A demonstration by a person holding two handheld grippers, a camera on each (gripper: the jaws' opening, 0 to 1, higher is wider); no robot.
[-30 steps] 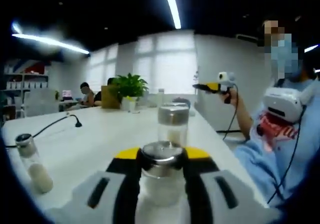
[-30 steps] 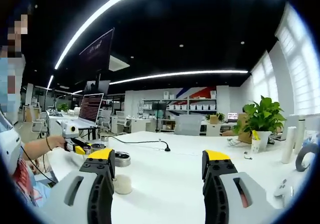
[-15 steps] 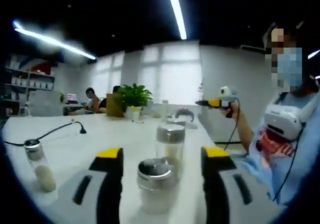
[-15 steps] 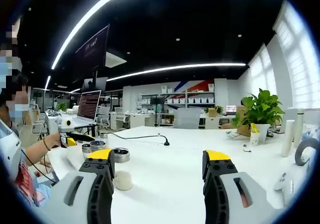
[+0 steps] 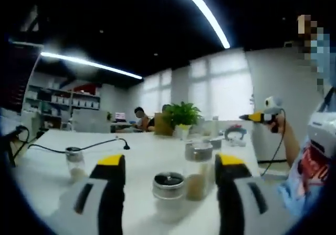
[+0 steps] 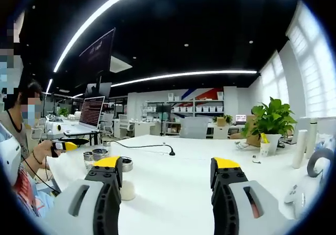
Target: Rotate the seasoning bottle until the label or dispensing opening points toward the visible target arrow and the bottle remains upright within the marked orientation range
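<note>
Standing upright on the white surface [image 5: 157,151], the seasoning bottle [image 5: 168,191] sits just beyond and between the wide-open left tongs [image 5: 170,166], nearer than the empty, wide right tongs [image 6: 166,172].

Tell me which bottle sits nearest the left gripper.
The bottle between the left gripper's open fingers, its metal cap facing the camera. The second bottle stands just behind it; the third is off to the left.
</note>
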